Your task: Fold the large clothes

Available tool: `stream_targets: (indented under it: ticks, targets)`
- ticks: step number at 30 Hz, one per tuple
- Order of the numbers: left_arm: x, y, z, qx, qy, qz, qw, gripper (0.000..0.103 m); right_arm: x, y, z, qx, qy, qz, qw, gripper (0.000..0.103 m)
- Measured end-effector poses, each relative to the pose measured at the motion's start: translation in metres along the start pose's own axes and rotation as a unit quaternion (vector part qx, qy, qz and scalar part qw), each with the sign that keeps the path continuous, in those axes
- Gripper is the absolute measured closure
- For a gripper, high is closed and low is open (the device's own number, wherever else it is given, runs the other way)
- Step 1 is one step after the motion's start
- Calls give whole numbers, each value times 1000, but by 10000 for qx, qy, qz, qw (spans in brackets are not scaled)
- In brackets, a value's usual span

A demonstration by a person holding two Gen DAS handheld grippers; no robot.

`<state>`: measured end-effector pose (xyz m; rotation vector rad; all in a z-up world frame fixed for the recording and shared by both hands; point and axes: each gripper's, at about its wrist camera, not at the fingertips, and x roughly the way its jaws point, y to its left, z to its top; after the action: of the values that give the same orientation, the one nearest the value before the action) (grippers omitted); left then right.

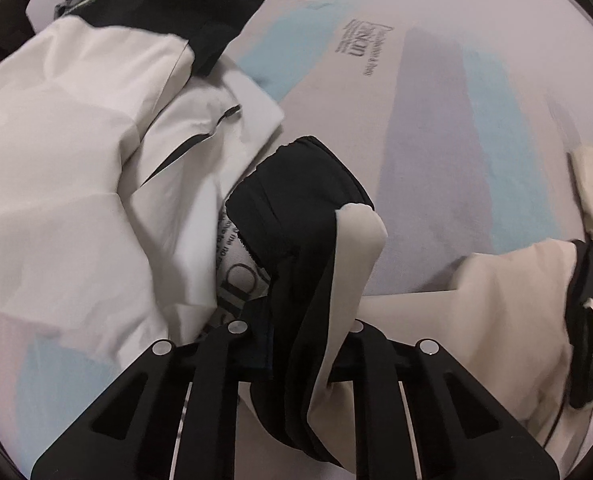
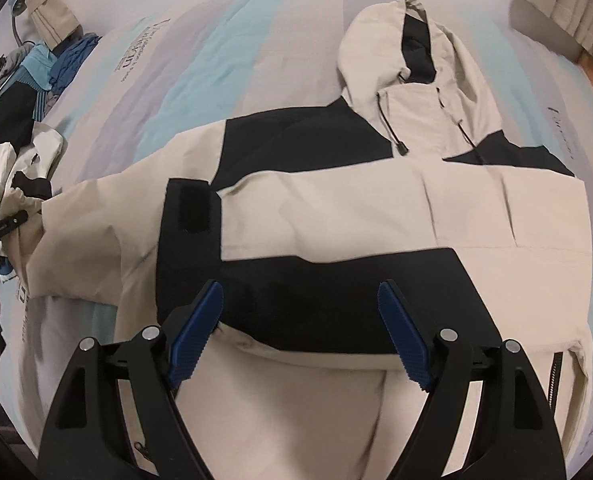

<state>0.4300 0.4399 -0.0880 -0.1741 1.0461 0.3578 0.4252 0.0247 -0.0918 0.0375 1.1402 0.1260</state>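
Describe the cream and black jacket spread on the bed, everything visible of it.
The jacket is a hooded shell of smooth, thin-looking fabric, cream with black blocks across the shoulders and lower front. It lies flat on the striped bedsheet, hood at the far end with drawcords trailing. One sleeve stretches sideways; its black-trimmed cuff is pinched in the left gripper. The right gripper hovers open above the hem. A zipper shows at one side.

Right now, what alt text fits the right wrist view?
A cream and black hooded jacket lies spread on a striped bed sheet, with the right gripper open above its black panel. The left gripper holds one sleeve at the left edge.
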Motion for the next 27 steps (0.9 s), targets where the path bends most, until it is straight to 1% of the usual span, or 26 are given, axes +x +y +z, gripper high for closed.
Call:
stream_targets:
  ticks: [1,3,5,10,14,21,24,27]
  targets:
    - [-5,-4,-1,80,-57,-6,10000,91,-1,-3,-2,19,11,11,10000,26]
    - [-13,-14,-2,251,-141,101,9995,91,-5,-7,-5,25,5,13,10000,26]
    - [-20,-24,-5,351,-141,176,9991,92,-8,-11,-7,16,-10,5,10000,26]
    - [-33,-47,-2,466,-170,264,9984,92,-19,-19,-9,-3,-102,-48,9999,26]
    - [-49,-67,-4,633,-267,249,9973,92,-24,-26,-10,22,-137,-50,9999,26]
    - [-75,-103,-7,775,-416,102,9961,92,-35,-41,-13,90,-257,-90,9996,26]
    - [-87,-125,-9,895,-505,57,9947,93,-41,-54,-16,131,-356,-132,9992,20]
    - [-102,-149,-11,974,-562,-38,9936,93,-46,-69,-16,195,-404,-144,9989,20]
